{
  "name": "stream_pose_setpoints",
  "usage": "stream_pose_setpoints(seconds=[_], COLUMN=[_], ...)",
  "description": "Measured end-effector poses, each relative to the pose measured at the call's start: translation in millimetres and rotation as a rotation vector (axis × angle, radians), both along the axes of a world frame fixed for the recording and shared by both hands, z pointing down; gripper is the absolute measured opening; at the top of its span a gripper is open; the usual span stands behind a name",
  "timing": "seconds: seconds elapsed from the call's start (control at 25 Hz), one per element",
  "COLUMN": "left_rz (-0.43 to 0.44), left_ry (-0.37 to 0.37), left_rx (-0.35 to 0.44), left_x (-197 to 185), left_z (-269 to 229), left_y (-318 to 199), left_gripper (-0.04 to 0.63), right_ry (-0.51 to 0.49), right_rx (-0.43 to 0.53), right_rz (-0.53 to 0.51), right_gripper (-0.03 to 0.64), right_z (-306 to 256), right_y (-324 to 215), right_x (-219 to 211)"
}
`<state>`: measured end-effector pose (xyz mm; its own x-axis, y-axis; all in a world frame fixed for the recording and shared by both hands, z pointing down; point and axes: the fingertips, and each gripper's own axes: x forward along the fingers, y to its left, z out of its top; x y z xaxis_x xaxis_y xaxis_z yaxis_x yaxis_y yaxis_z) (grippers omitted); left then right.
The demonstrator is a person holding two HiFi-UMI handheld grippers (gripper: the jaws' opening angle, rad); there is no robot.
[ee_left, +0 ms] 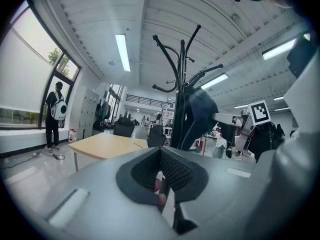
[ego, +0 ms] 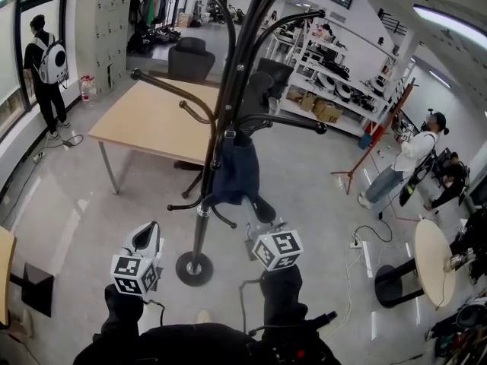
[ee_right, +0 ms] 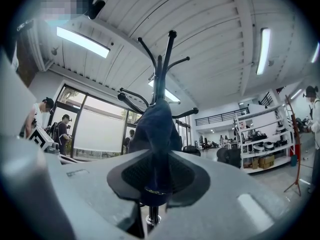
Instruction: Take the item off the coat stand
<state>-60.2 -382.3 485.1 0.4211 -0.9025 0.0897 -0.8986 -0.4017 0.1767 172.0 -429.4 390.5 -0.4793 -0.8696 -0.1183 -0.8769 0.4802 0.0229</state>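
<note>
A black coat stand (ego: 201,230) rises from its round base on the pale floor (ego: 68,211) straight in front of the person, its curved hooks spreading out near the top. The garment (ego: 236,169), a dark blue cloth piece, hangs from a hook partway up the stand, draped against the right side of the pole and clear of the floor. The right tongs (ego: 257,210) reach in to the stand from the near right, pointing about level, and are clamped on the garment's lower end. In the right gripper view the dark fabric fills the space between the two pads and runs straight up from them toward the hooks. The left tongs (ego: 147,236) hang just left of the stand's pole, near its lower part, touching neither pole nor garment. Their jaw tips meet with nothing between them. Beyond the stand is a light wooden tabletop (ego: 152,120) with a dark chair (ego: 190,58) behind it. Well to the stand's left a person with a white backpack (ego: 44,59) stands by the window. Well to its right another person (ego: 407,158) in a white top stands near white shelves (ego: 335,82), and a small round table (ego: 430,257) sits nearer.
</note>
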Motion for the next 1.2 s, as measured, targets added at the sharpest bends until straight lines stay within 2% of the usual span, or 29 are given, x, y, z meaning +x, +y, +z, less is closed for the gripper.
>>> stream_pose_setpoints(seconds=[0.48,1.2], left_rz=[0.014,0.008], left_ry=[0.006,0.013], left_rx=[0.005,0.018], left_x=[0,-14], left_z=[-1,-1], left_y=[4,13], left_gripper=[0.002,0.002], right_ry=[-0.002,0.016], right_rx=[-0.01,-0.001], right_rz=[0.035,0.072], right_gripper=[0.025,0.018], right_z=[-7,-21], right_y=[4,14], right_x=[5,5])
